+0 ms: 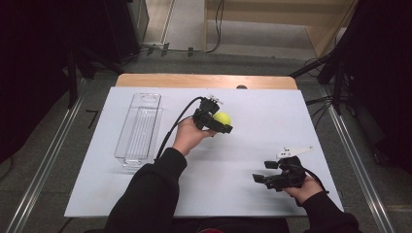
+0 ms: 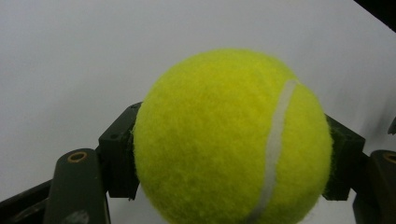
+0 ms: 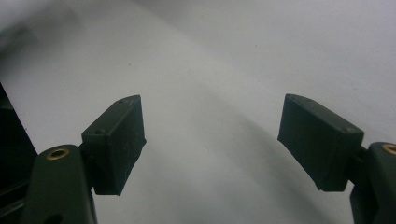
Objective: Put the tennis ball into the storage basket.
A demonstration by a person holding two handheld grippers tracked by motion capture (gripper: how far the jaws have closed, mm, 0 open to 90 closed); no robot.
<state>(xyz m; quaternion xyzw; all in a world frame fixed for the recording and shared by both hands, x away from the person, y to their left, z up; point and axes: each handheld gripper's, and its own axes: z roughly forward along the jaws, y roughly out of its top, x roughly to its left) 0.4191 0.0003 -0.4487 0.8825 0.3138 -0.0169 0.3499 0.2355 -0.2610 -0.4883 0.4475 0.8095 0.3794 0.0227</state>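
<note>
Left gripper clamped on tennis ball, forearm stretched forward, right gripper wide open, empty.

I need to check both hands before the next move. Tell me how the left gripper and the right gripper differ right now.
The left gripper is shut on the tennis ball, its fingers pressing both sides; the right gripper is open with nothing between its fingers. The left gripper is out over the middle of the white table; the right gripper sits near its front right corner. Both are black and hand-held.
</note>
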